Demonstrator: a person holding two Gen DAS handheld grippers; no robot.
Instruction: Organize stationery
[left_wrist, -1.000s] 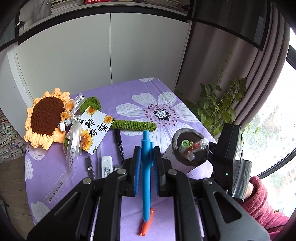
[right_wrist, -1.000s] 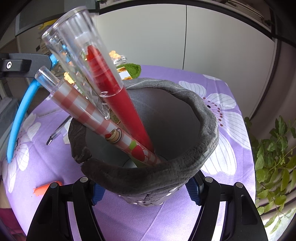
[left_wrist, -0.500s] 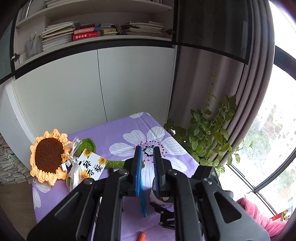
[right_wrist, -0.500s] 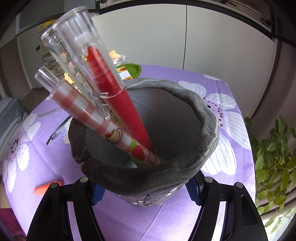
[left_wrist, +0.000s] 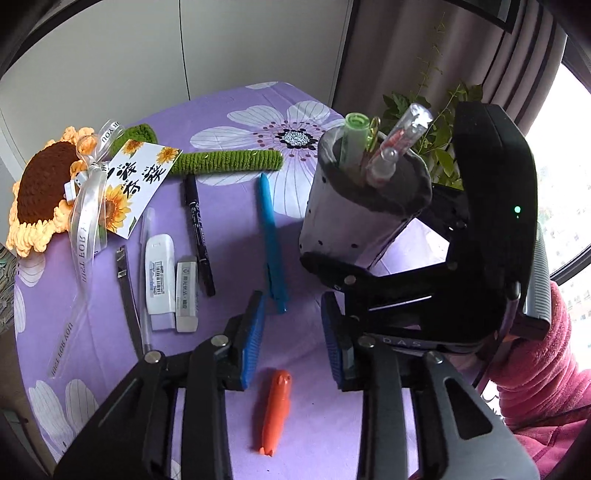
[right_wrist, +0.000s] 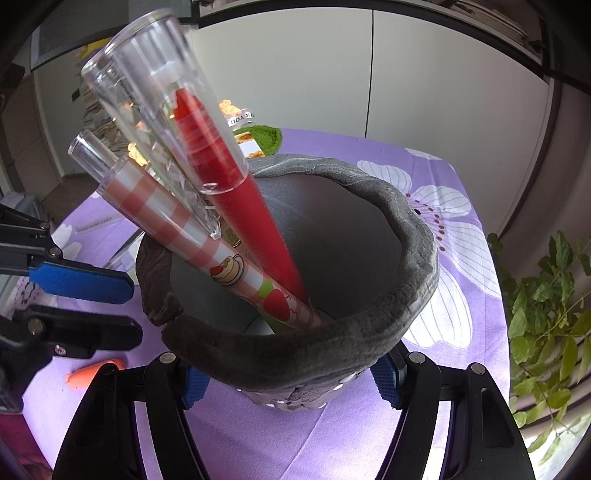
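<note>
Far left of the counter (left_wrist: 332, 99), a crocheted sunflower (left_wrist: 40, 188) is lying on the purple flower cloth with a ribbon and a printed card (left_wrist: 129, 188) on it, its green stem (left_wrist: 229, 161) stretching toward the middle. Just below that a little row of stationery is sitting side by side: a thin dark clip thing (left_wrist: 127, 295), a clear pen (left_wrist: 145, 266), a white correction tape (left_wrist: 159, 280), an eraser (left_wrist: 185, 291) and a black marker (left_wrist: 199, 236).

Next over, the blue pen (left_wrist: 271, 240) is lying flat on the cloth, its near end just ahead of the left tongs (left_wrist: 293, 332). Those have just been opening, and they're hanging there with the jaws apart and nothing between the pads. An orange cap-shaped thing (left_wrist: 275, 410) is resting on the cloth right under them.

To the right, the grey pen holder (right_wrist: 369, 332) is tilting, and the right tongs (right_wrist: 290, 380) are clamping it around its lower body, blue pads pressing on both sides. Inside it, a red pen with a clear cap (right_wrist: 221, 166) and a checkered strawberry pen (right_wrist: 192, 236) are leaning to the left; a green-capped pen (left_wrist: 356, 123) is poking up too. A pink sleeve (left_wrist: 535, 369) is showing at the far right, with a leafy plant (right_wrist: 546, 314) behind.
</note>
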